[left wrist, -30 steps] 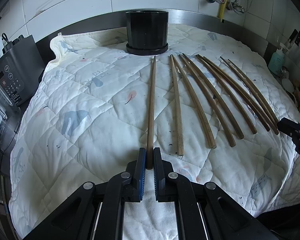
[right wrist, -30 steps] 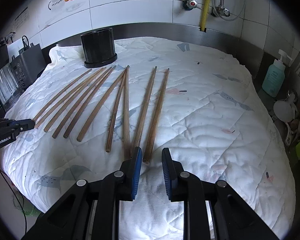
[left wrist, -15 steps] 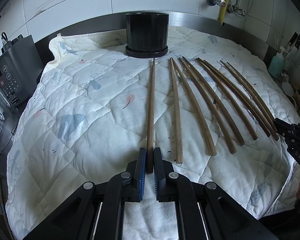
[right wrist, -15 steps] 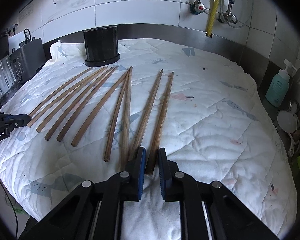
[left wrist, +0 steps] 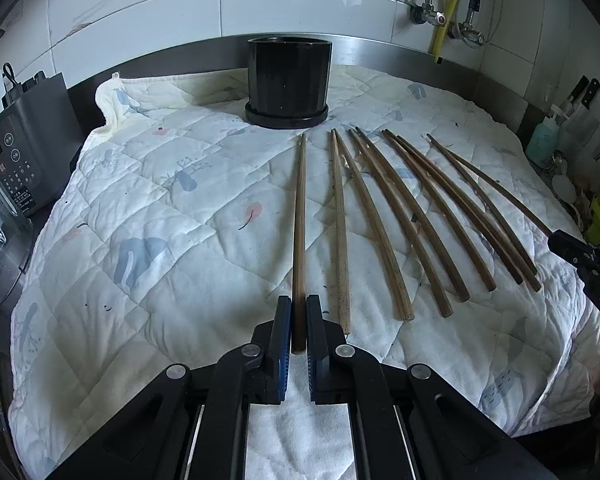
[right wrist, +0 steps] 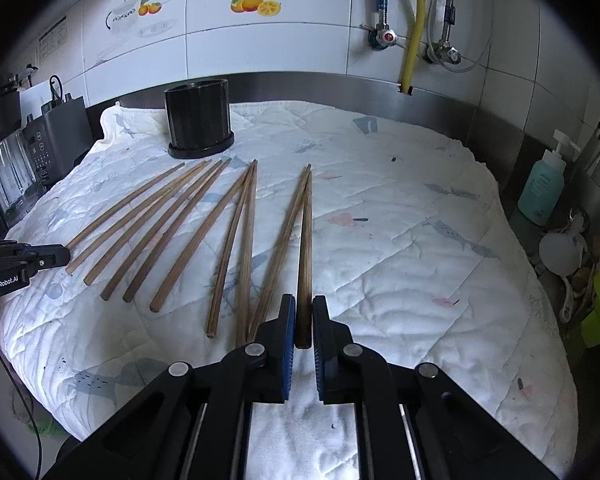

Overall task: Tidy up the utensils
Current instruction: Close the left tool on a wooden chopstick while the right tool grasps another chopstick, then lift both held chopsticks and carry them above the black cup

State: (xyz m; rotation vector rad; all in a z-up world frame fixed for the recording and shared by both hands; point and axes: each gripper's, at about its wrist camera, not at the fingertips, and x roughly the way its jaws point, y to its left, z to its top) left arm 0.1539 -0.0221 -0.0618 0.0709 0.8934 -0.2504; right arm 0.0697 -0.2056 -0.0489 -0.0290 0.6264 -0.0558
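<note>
- far left off the quilt there's a dark appliance (left wrist: 24, 152) with a button panel, sitting against the tiled wall
- black holder (left wrist: 288, 82) stands upright on its saucer at the back of the white quilt (left wrist: 148, 208), a bit left of centre, nothing visible sticking out of it
- left gripper (left wrist: 299, 330) has its jaws pinched in narrow on the near end of the leftmost chopstick (left wrist: 299, 224), which runs straight back toward the holder with its far tip just short of the saucer
- to the right of that one, the other chopsticks (left wrist: 380, 232) are fanned out flat on the quilt, tips toward the holder, some pairs touching at the far end
- right gripper (right wrist: 303, 326) is closed in tight around the thick end of the rightmost chopstick (right wrist: 306, 240), whose tip touches its neighbour's tip
- green soap bottle (right wrist: 542, 186) with a pump sits off the quilt on the right by the wall
</note>
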